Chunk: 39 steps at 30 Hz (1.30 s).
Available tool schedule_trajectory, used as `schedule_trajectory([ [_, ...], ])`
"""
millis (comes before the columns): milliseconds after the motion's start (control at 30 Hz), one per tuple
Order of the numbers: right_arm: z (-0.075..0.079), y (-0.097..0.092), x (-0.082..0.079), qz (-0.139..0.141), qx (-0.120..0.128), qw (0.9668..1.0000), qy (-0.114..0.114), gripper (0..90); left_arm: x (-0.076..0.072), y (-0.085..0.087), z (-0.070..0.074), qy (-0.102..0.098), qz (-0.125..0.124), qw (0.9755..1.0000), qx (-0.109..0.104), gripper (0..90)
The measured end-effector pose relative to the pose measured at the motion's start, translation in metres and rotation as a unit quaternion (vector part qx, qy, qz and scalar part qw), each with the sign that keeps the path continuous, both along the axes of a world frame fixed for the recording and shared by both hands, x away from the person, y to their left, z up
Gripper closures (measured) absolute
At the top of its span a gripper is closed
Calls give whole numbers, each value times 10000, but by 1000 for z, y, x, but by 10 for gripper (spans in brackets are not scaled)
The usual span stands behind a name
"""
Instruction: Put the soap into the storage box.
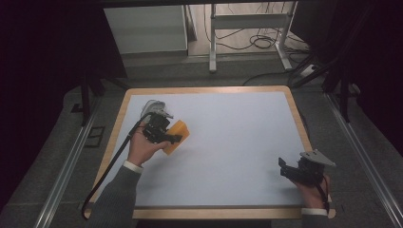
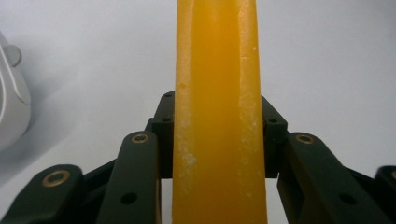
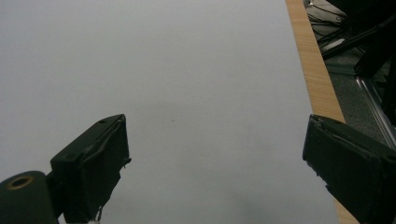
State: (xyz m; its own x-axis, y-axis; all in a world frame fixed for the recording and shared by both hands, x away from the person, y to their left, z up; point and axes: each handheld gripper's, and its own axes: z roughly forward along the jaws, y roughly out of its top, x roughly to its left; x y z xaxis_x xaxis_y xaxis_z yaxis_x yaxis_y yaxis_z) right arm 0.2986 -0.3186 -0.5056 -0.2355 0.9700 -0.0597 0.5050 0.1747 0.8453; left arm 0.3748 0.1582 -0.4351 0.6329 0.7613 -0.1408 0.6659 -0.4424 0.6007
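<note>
One orange block [image 2: 219, 116] is in play, clamped edge-on between the jaws of the left gripper [image 1: 167, 135], the black pads pressing its two broad faces while it sticks out past the tips, above the table's pale top [image 1: 228, 142]. Just beside that gripper, on its far side in the high view, sits one white and grey object [image 1: 154, 108]; its rounded white shell [image 2: 11, 98] also shows at the left edge of the left gripper view, apart from the block. One left hand [image 1: 142, 147] wraps the gripper from behind, forearm in a grey sleeve [image 1: 116, 199] angling up from the bottom edge, the tool pointed toward the table's middle. Well apart from the block, the right gripper [image 1: 285, 167] rests low near the table's near right corner, held by the right hand [image 1: 311, 192]; its jaws stand wide with nothing between them, bare white surface ahead and the wooden rim [image 3: 313, 65] running just beside its right jaw.
</note>
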Motion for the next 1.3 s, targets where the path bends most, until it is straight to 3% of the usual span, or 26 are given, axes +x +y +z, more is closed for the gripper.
schedule_trajectory([
  [833, -1, -3, 1, -52, -2, 10000, 15, 74, 36, 27, 21, 6, 534, 9986, -37, 610],
  [933, -1, -3, 1, -51, -5, 10000, 18, 74, 43, 31, 20, 127, 588, 9982, -63, 610],
  [1300, -2, -6, 1, -86, 27, 10000, 42, 74, 58, 43, 17, 290, 811, 9961, -164, 609],
])
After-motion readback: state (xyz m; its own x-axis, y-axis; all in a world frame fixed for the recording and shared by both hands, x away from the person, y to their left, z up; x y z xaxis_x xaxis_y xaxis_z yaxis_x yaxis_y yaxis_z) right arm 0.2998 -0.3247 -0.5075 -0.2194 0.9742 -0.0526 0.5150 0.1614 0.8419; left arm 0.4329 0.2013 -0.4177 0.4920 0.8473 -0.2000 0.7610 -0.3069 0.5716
